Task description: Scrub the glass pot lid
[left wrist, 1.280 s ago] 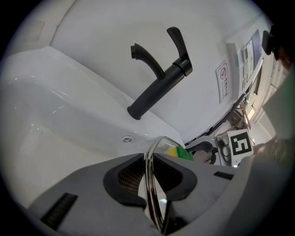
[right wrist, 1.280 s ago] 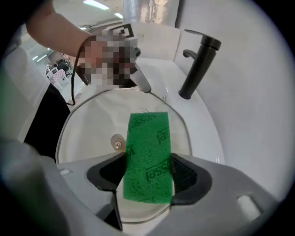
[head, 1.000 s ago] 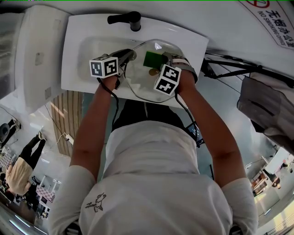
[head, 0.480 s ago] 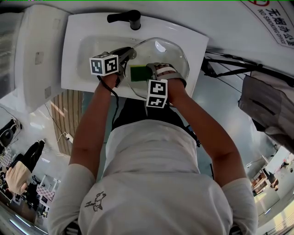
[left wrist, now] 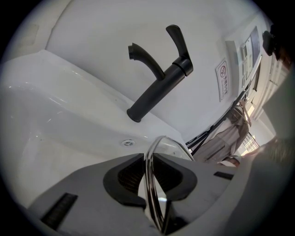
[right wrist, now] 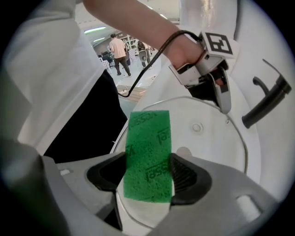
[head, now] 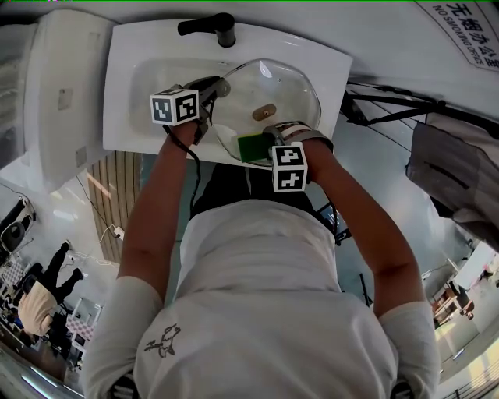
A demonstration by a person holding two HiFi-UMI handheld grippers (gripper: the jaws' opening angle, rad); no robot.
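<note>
Right gripper (right wrist: 147,174) is clamped on a green scouring pad (right wrist: 148,152) at the near rim of the glass pot lid (head: 284,93). At ten o'clock from it, the left gripper (left wrist: 150,179) pinches the lid's metal edge over the white sink (head: 125,101). Farther off, a black faucet (head: 210,27) stands at twelve o'clock on the basin's deck against a white wall, with a no-smoking sign (head: 468,35) at two o'clock.

A wall sign (head: 466,23) read "NO SMOKING OFFICE". The green scouring pad (right wrist: 148,154) carried dark printed lettering, too distorted to read.
</note>
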